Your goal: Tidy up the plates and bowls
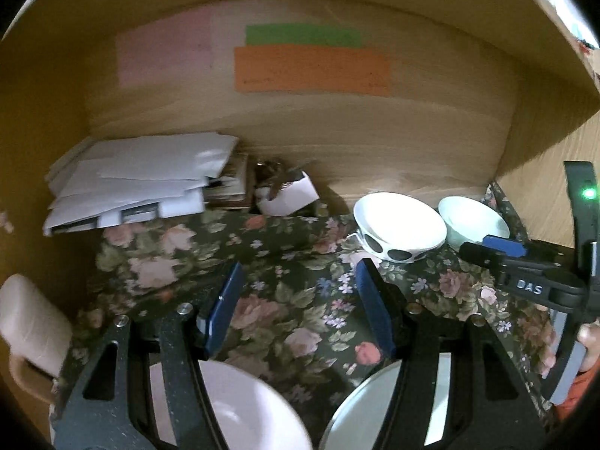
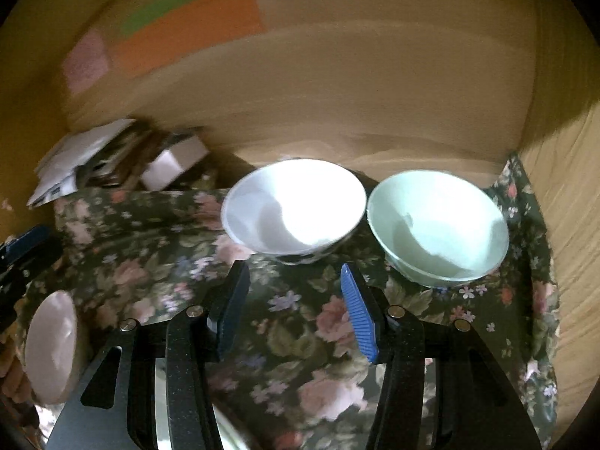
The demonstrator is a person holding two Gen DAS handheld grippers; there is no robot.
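Note:
A white bowl with dark oval spots [image 1: 399,227] [image 2: 294,208] and a pale green bowl [image 1: 473,221] [image 2: 438,227] stand side by side at the back right of a floral cloth [image 1: 285,300] [image 2: 300,337]. A pink-white bowl [image 1: 240,408] [image 2: 50,345] and a pale plate [image 1: 360,412] lie at the front under my left gripper [image 1: 296,311], which is open and empty. My right gripper [image 2: 294,315] is open and empty, just in front of the two bowls; it also shows in the left wrist view [image 1: 498,247].
The scene is inside a wooden cabinet with a back wall [image 1: 337,142] carrying coloured paper notes [image 1: 311,67]. A pile of white papers [image 1: 142,180] and a small white box [image 1: 288,195] lie at the back left. A pale cloth bundle [image 1: 30,322] sits at the left edge.

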